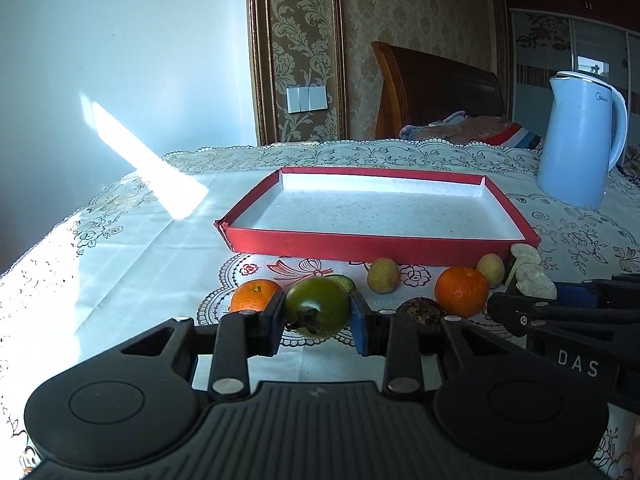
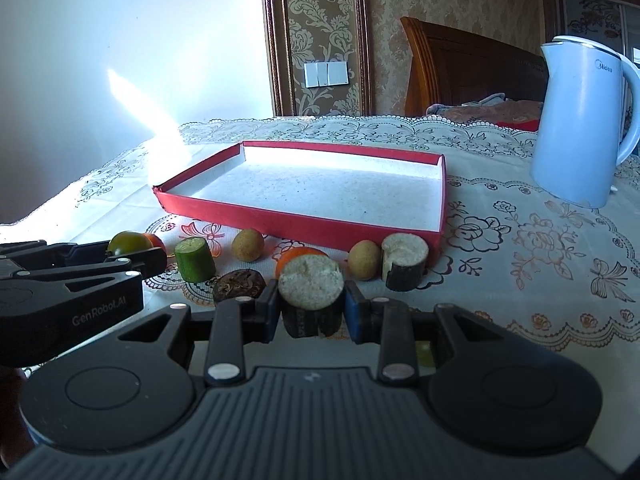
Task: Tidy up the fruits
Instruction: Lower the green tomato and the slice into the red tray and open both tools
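Clamped in my left gripper (image 1: 317,316): green tomato (image 1: 316,306), held just above the cloth. My right gripper (image 2: 311,312) is closed on a dark-skinned, pale-cut chunk (image 2: 311,286). Oranges, small tan fruits and a green stub lie just beyond, before the red tray (image 1: 376,242). Kettle (image 2: 580,128) far right.

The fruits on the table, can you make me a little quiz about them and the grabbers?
1. True or false: the red tray already holds fruit.
2. What does the left gripper clamp?
3. The right gripper grips: A) an orange, B) a dark-skinned stick piece with a pale cut top, C) the kettle.

Key: 1 false, it is empty. 2 the green tomato. 3 B.
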